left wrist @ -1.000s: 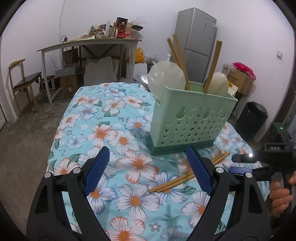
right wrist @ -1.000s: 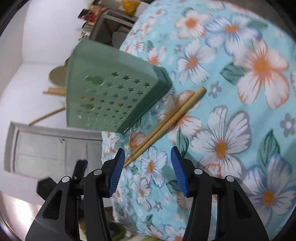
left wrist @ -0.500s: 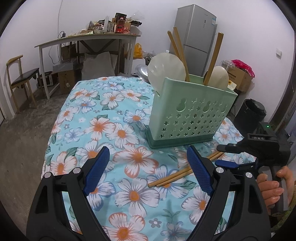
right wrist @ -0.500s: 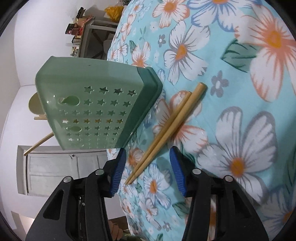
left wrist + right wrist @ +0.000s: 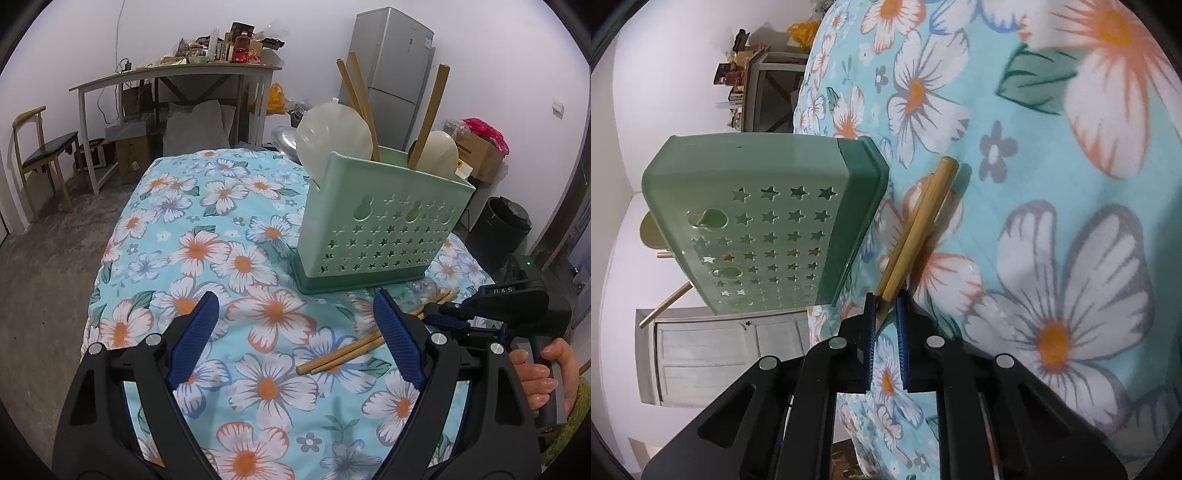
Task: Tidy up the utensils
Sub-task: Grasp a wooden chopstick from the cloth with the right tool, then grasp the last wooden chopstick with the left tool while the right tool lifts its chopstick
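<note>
Change: right gripper (image 5: 886, 310) jaws, wide apart a moment ago, now clench the chopsticks (image 5: 916, 229) tips; pickup begun
Left gripper (image 5: 291, 332): jaws released, hovering
Holder (image 5: 380, 221): at 12 o'clock; next destination

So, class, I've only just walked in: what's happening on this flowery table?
A person holding a gripper in each hand is tidying utensils. The right gripper has shut on the near tips of a pair of wooden chopsticks that lie on the floral tablecloth beside the green utensil holder. The holder already has chopsticks and pale spoons standing in it. The left gripper hangs open above the cloth, holding nothing. The pair is not yet lifted.
</note>
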A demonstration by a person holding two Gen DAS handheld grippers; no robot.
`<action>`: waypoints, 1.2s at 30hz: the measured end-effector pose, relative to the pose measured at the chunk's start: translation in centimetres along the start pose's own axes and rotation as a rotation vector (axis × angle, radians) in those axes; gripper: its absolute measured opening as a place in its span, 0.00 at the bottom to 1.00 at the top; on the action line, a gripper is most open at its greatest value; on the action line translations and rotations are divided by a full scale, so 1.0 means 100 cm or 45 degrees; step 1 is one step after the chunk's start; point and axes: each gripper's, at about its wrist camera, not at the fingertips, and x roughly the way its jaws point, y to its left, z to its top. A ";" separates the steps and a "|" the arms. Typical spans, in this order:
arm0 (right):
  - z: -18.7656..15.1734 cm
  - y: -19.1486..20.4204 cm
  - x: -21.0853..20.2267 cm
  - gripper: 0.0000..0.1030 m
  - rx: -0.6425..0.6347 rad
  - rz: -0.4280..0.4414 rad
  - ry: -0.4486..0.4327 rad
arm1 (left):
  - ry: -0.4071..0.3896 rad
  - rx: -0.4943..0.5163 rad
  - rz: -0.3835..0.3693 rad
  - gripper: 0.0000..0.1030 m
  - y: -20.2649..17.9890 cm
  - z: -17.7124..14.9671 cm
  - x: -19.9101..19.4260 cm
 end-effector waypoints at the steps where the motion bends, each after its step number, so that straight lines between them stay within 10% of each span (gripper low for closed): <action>1: 0.000 0.000 0.000 0.11 -0.003 0.002 -0.001 | 0.001 0.002 -0.001 0.79 -0.001 0.000 0.000; 13: 0.003 -0.011 -0.026 0.10 -0.004 0.016 0.093 | 0.051 0.086 -0.119 0.77 -0.021 0.012 0.010; 25: -0.008 -0.037 -0.053 0.10 0.023 0.047 0.125 | 0.319 0.609 -0.500 0.36 -0.120 0.023 0.069; 36: -0.008 -0.055 -0.060 0.10 0.058 0.056 0.108 | 0.587 0.951 -0.433 0.20 -0.172 -0.005 0.136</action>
